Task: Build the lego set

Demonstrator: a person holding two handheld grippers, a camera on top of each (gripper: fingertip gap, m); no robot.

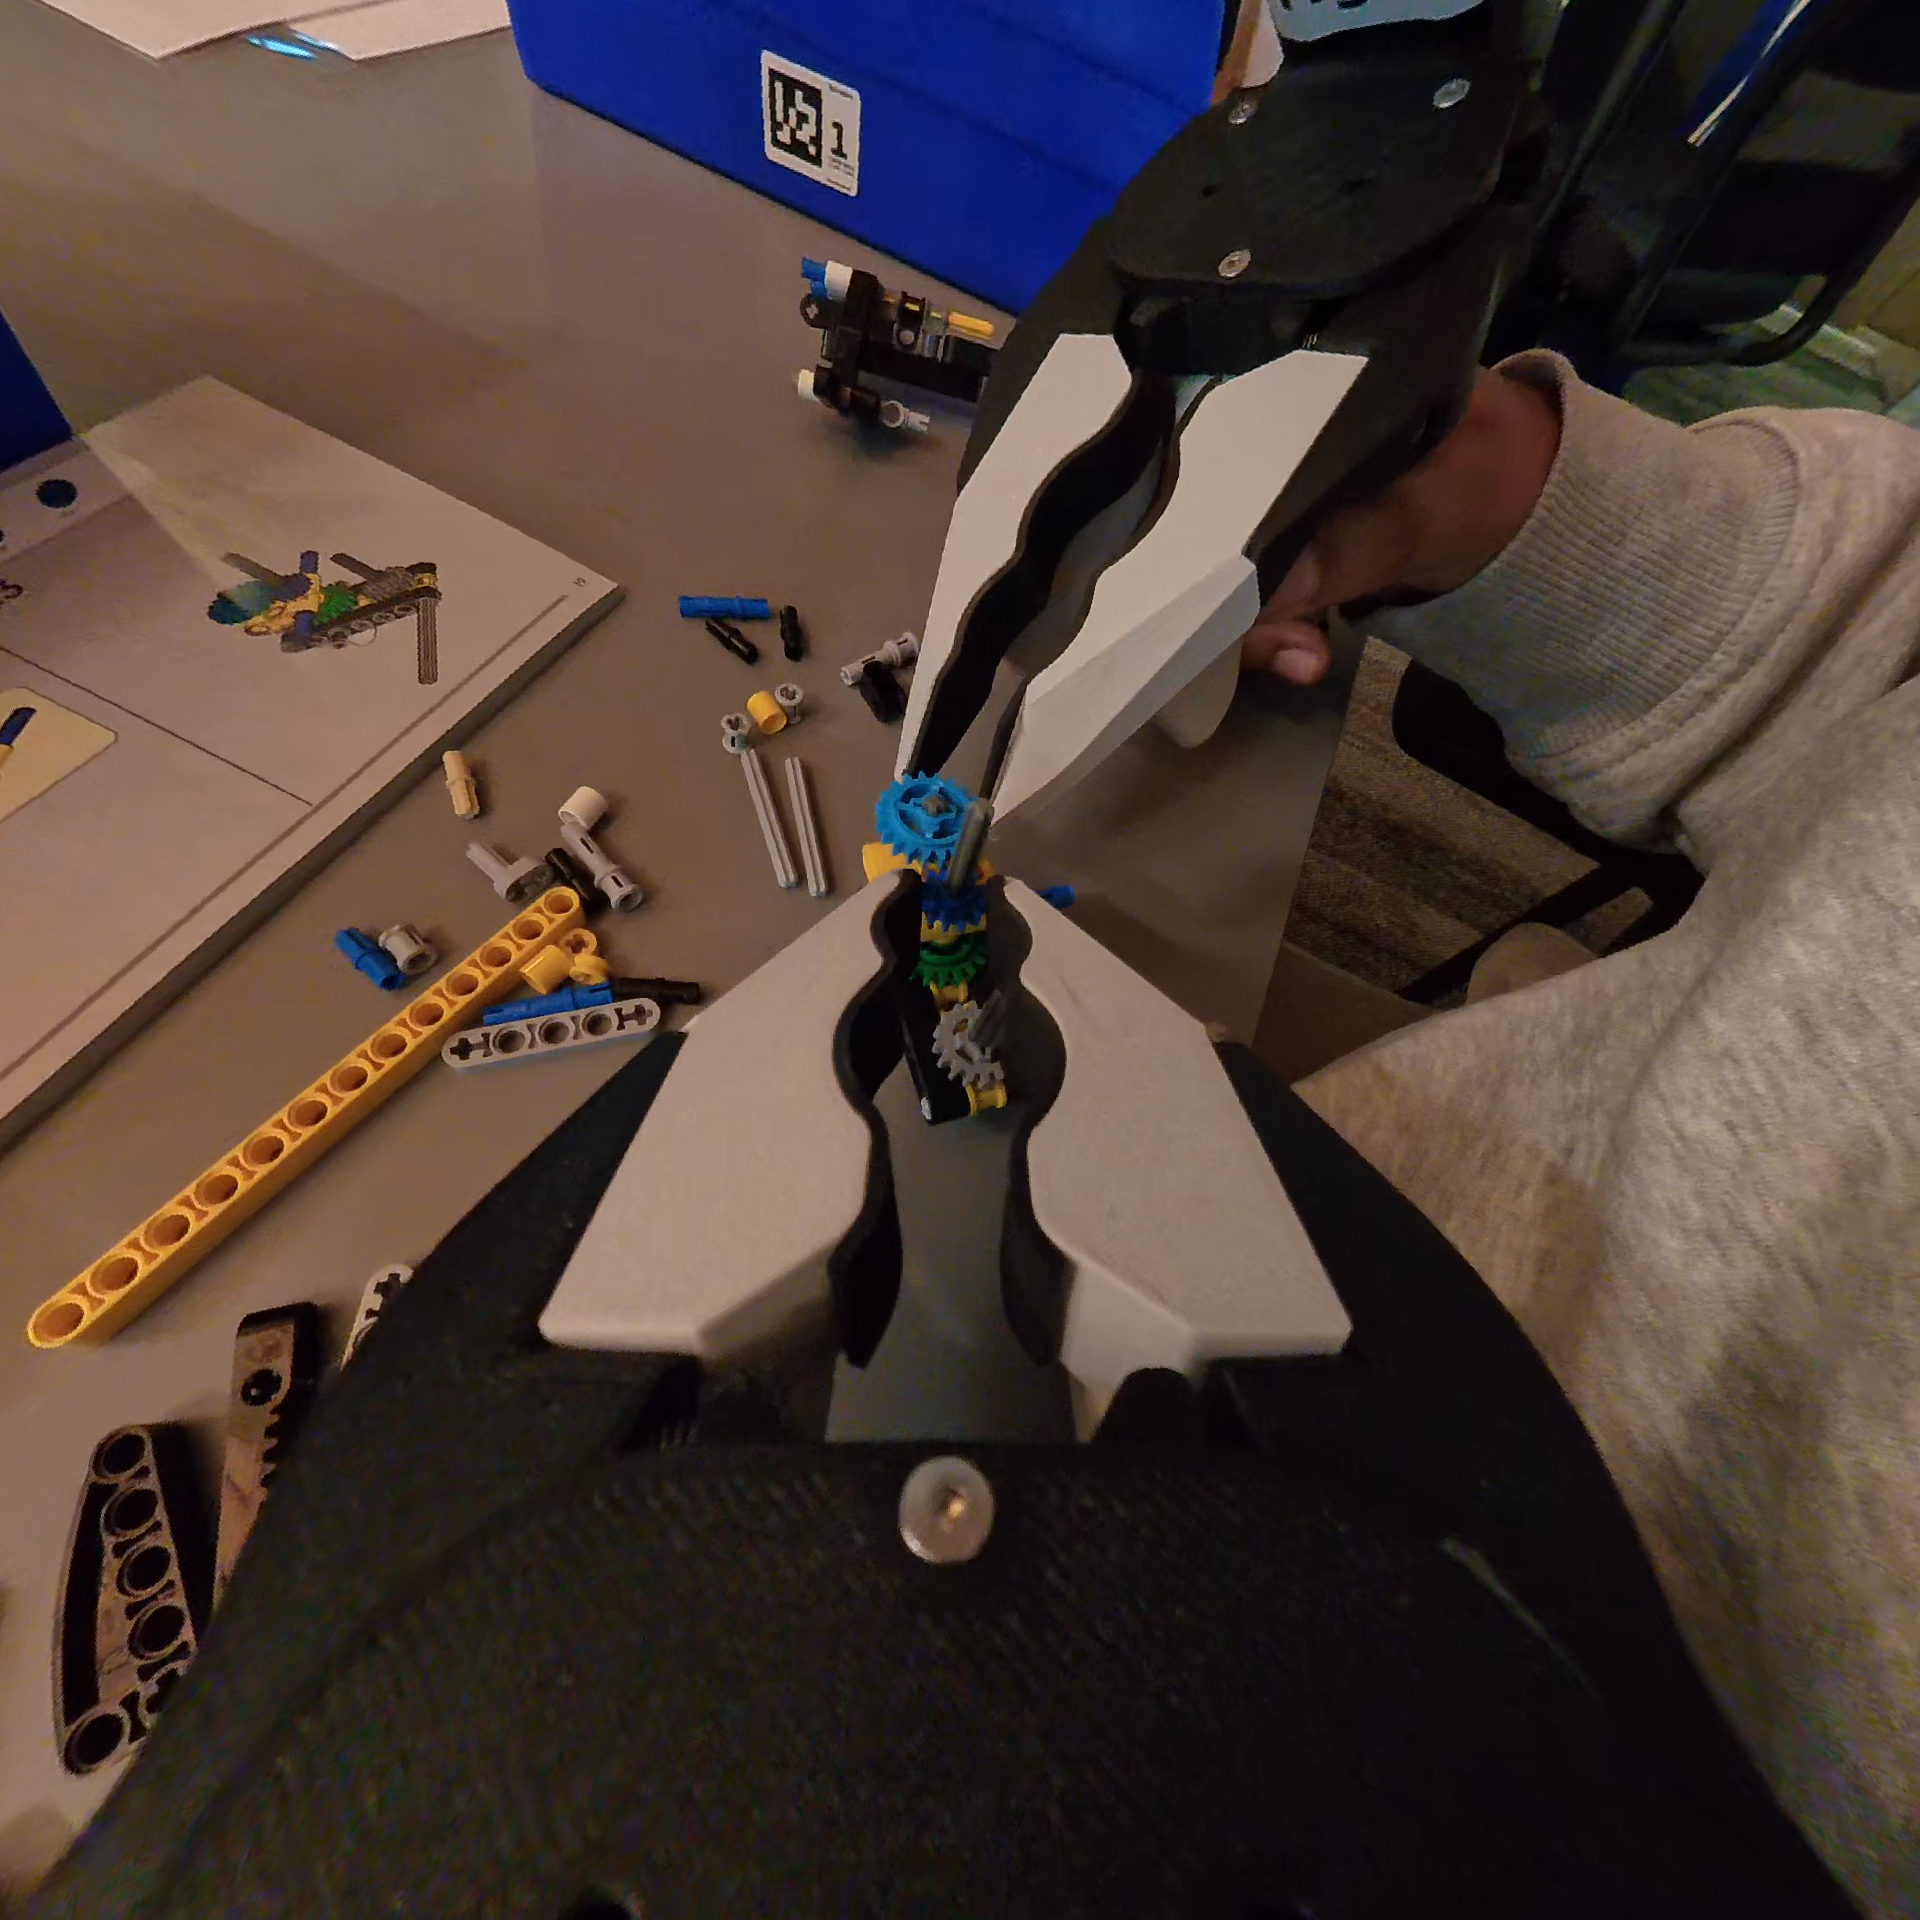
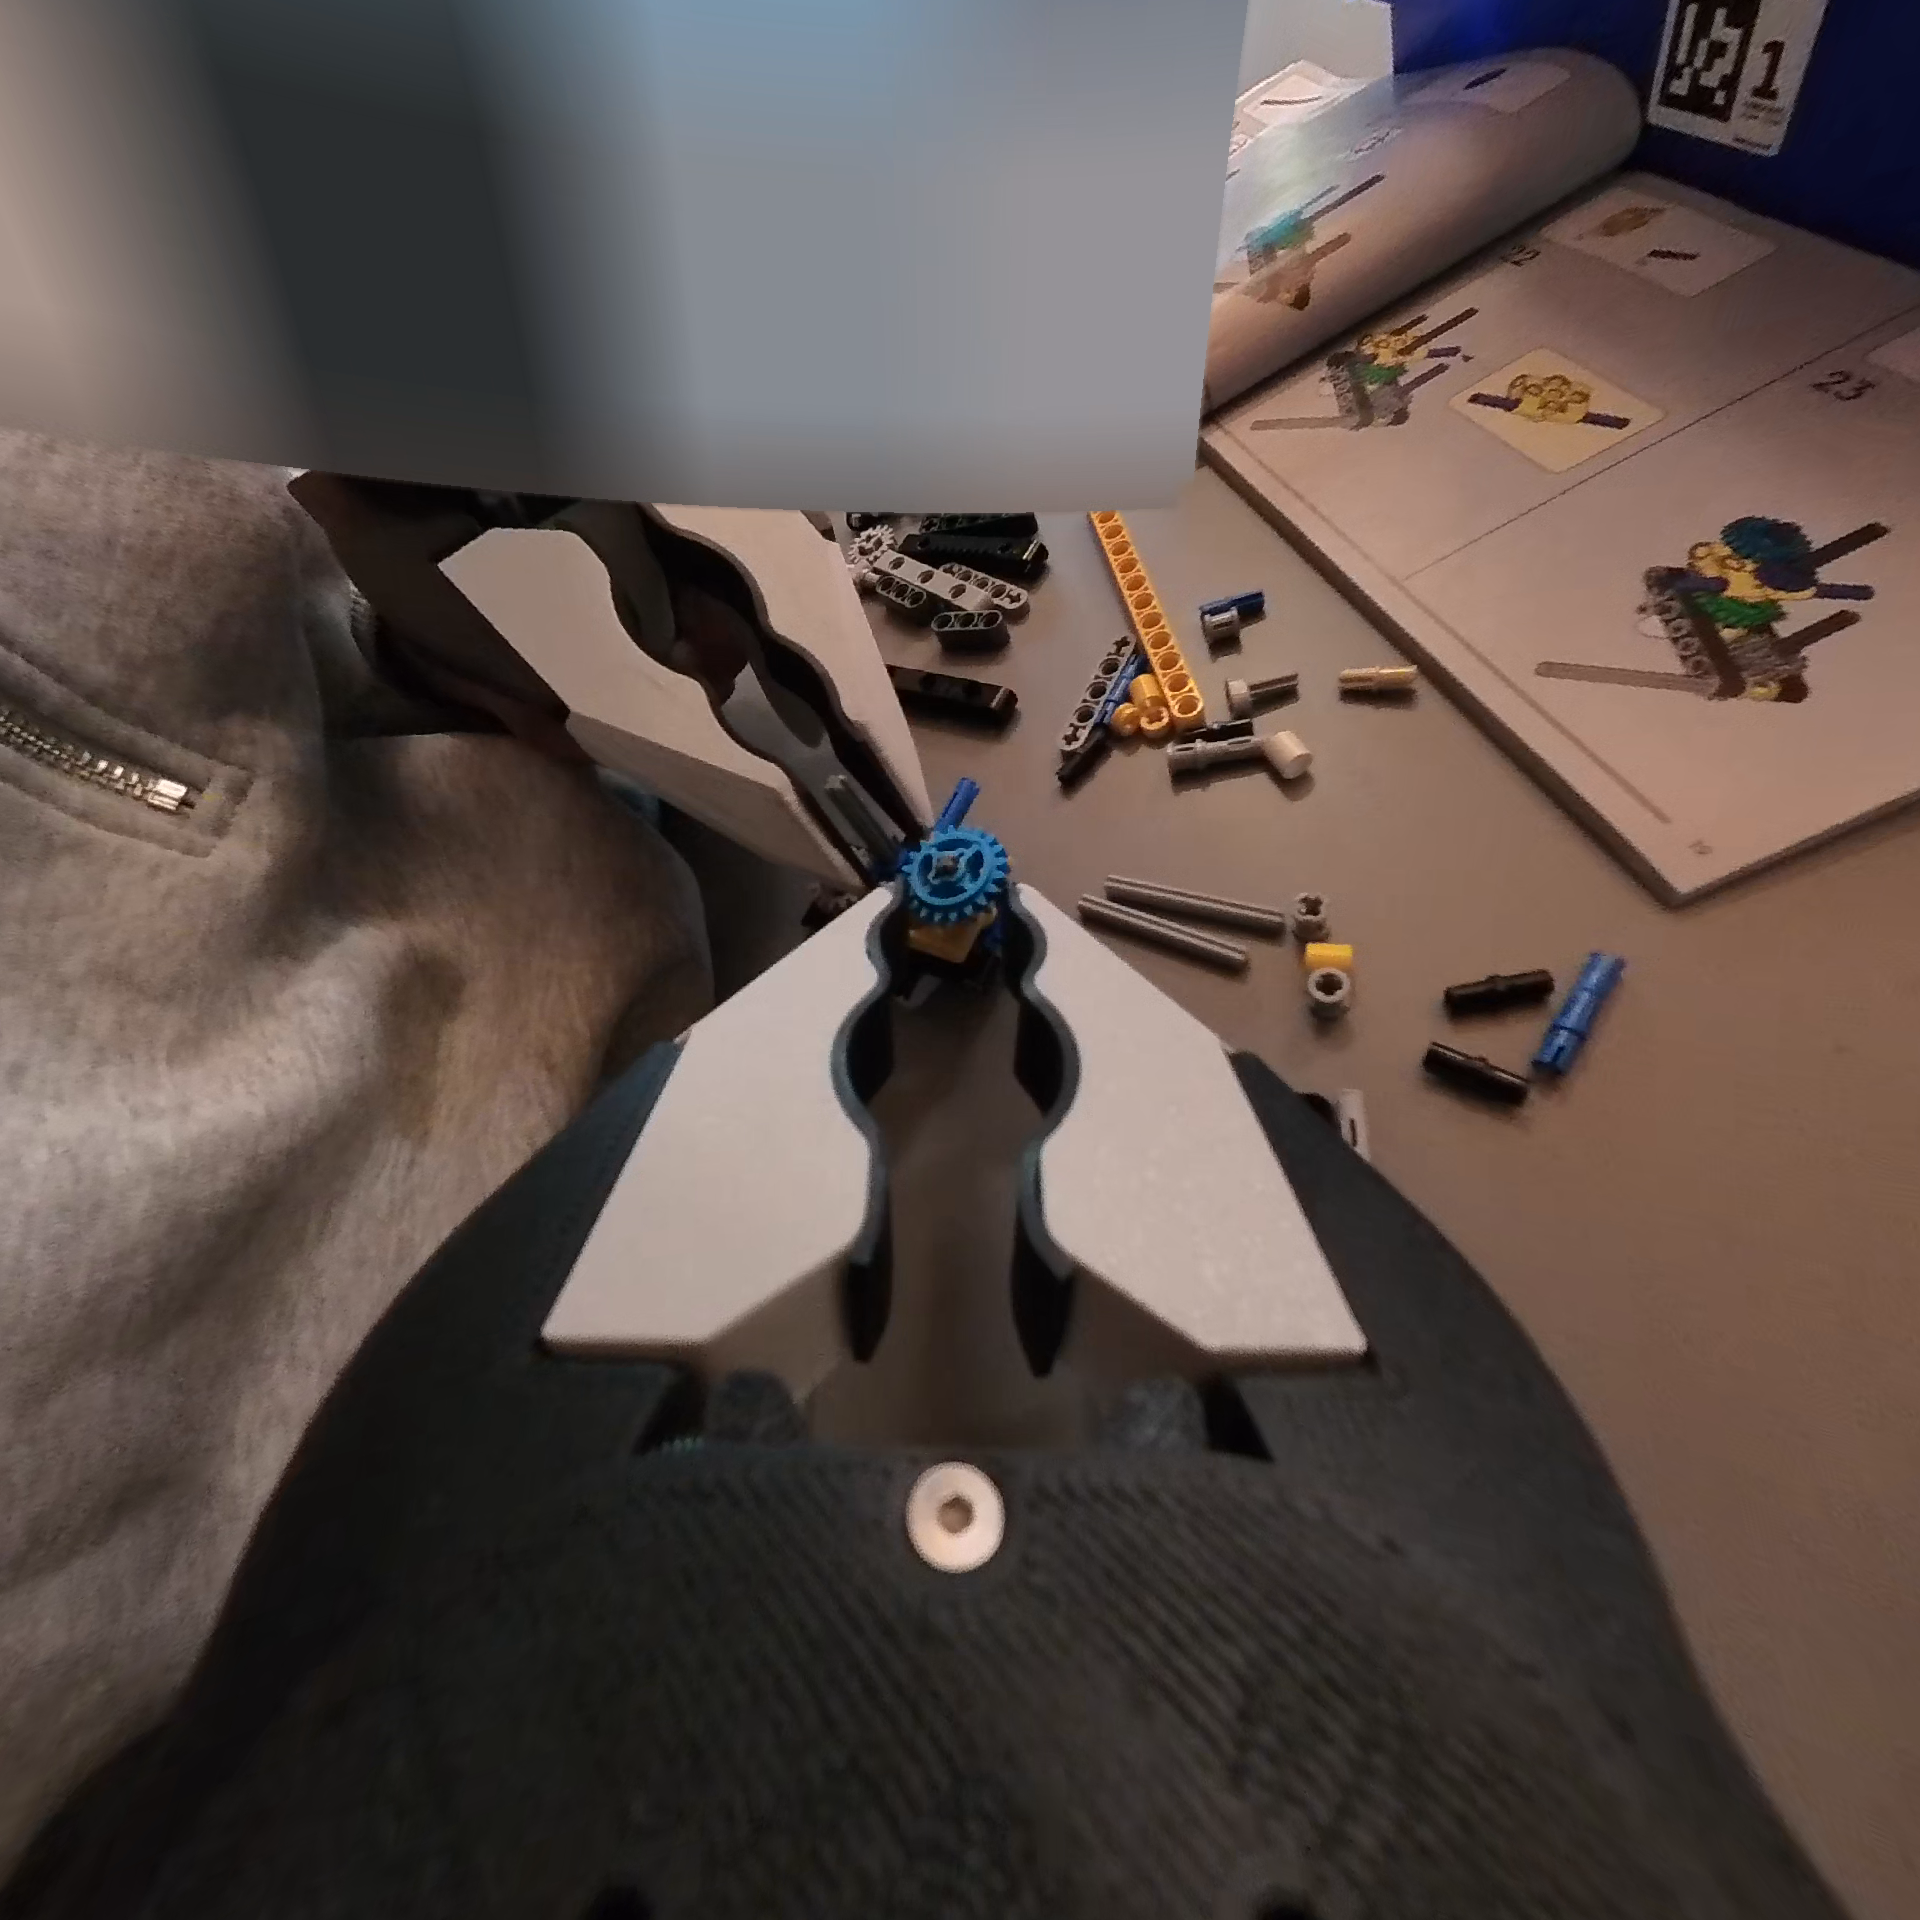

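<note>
1. The left gripper point(image 1: 951, 914) is clenched on the gear assembly point(image 1: 951, 997), a stack of blue, green and grey gears on a black and yellow frame, held above the table edge near the person's grey sleeve point(image 1: 1621, 644).
2. The right gripper point(image 2: 951, 914) meets the same gear assembly point(image 2: 951, 883) from the opposite side. Its fingertips sit close around the blue gear point(image 2: 951, 871); in the left wrist view they appear to pinch a dark grey axle point(image 1: 971, 831). Firm grasp: cannot tell.
3. Step in hand, as judged: seating an axle into the gear stack. The next move calls for aligning the axle with the gear's cross hole, then pushing straight in while the left gripper braces.
4. Loose parts lie beyond: two grey axles point(image 1: 790, 821), a long yellow beam point(image 1: 312, 1112), black pins, blue pins.
5. Farther off: an open instruction booklet point(image 2: 1558, 582), a black sub-assembly point(image 1: 894, 343), and a blue bin point(image 1: 935, 125) bearing a white coded marker label.
</note>
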